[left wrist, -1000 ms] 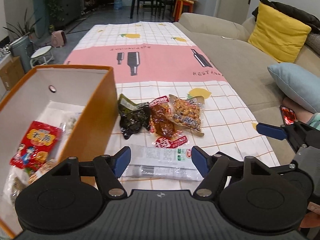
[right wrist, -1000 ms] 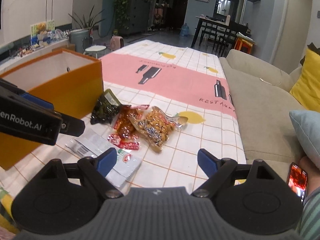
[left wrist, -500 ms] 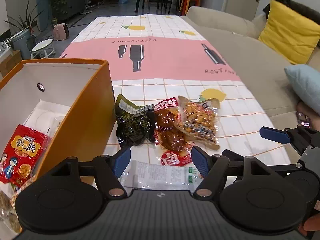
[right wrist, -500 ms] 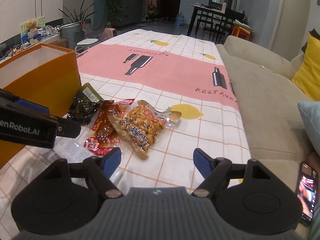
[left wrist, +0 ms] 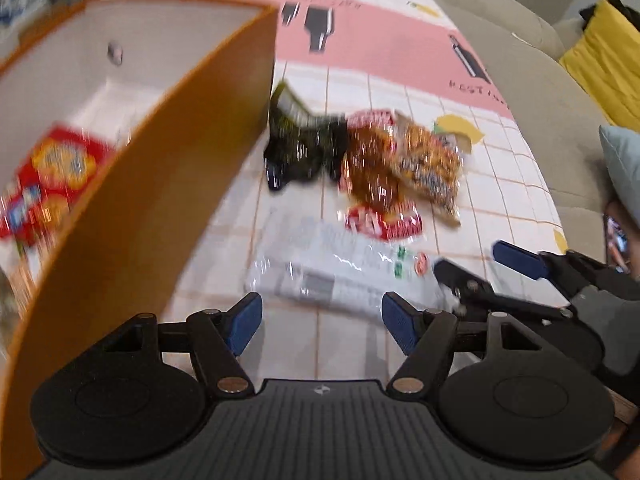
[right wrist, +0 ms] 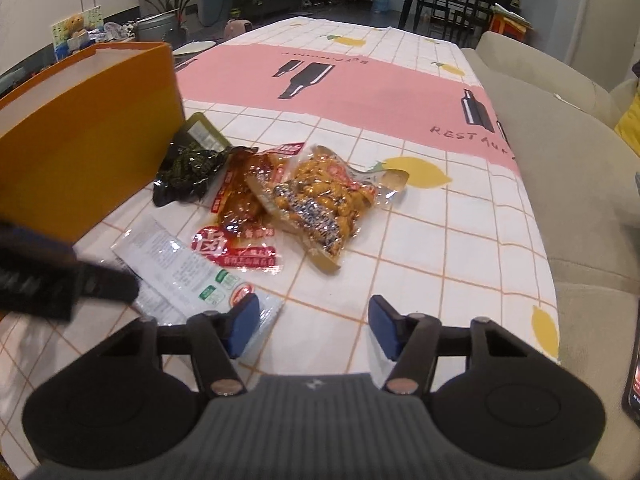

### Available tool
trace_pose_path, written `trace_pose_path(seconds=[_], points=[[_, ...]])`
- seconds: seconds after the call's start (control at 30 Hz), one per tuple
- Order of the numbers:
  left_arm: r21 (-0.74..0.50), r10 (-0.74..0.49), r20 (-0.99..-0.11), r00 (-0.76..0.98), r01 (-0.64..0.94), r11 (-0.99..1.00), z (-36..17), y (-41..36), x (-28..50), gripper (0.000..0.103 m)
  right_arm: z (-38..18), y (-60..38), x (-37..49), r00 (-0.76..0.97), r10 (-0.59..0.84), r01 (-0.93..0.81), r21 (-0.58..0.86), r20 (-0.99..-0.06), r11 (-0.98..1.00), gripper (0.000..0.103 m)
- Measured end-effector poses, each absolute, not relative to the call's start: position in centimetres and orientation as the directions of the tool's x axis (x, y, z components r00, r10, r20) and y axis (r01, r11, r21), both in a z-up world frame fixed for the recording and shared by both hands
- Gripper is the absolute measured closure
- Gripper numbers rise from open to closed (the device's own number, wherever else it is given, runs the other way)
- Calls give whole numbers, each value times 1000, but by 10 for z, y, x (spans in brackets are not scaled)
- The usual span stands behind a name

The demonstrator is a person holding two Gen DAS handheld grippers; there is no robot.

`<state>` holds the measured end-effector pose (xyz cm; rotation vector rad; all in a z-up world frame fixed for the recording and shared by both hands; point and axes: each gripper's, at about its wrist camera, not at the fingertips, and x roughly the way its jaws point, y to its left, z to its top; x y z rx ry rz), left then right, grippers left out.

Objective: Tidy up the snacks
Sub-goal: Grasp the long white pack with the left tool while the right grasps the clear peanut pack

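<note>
- Left wrist view, blurred: white snack packet (left wrist: 340, 272) lies flat on the checked tablecloth (left wrist: 500, 184), just ahead of the left gripper (left wrist: 322, 322). Its jaws stand apart w/ nothing between the blue pads; packet sits beyond the tips, not touched.
- Right wrist view: same white packet (right wrist: 188, 276) at lower left; near corner lies by the left pad of the right gripper (right wrist: 314, 326). Contact there: can't tell. Jaws have just been closing but a gap remains, only bare cloth between the pads, nothing gripped.
- Just beyond the white packet: red packet w/ brown contents (right wrist: 244, 216), its lower end overlapping the white one's far edge.
- Right of it & overlapping: clear bag of orange-yellow snacks (right wrist: 324, 200).
- Left of the red one: dark green packet (right wrist: 192, 160), up against the orange box (right wrist: 92, 132).
- Box is open-topped, white inside; left wrist view shows a red snack bag (left wrist: 48, 176) already lying in it, other contents too blurred to tell.
- Right gripper also shows at right edge of the left view (left wrist: 484, 264), tips next to the white packet's right end.
- Tablecloth has a pink band w/ bottle prints (right wrist: 360, 84) & lemon prints.
- Beige sofa (right wrist: 580, 168) runs along the table's right side; yellow cushion (left wrist: 608, 60) & pale blue cushion (left wrist: 624, 168) on it.
</note>
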<state>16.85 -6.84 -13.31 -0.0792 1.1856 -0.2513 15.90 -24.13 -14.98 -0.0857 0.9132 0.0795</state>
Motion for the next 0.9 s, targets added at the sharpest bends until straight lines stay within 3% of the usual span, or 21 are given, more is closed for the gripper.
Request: trace_pose_path(seconds=[0.1,0.27,0.43,0.6,0.73,0.9], points=[[-250,-276,-908,315,120,961,-141,-63,171,30,-155,-240,159,590,32,-114,-44,-807,993,53],[-349,-356,-885,299,80,934,-150,-61,177,30,-154,-229,147,583,81,-176,-28,-808,984,53],[-376,-386,-866,317,94,922,-152,-66,183,30,-153,-221,140,566,133,-208,15,-814,978,58],[-374,-380,-866,324,83,924,-152,-69,187,30,-146,-230,140,597,84,-160,-16,-798,987,59],[-372,-375,-868,325,76,925,-153,-73,191,22,-153,-239,147,576,33,-109,-36,-817,993,60],[-314,-319,-884,343,70,947,-153,-83,196,16,-154,-229,144,582,74,-163,-26,-809,986,62]])
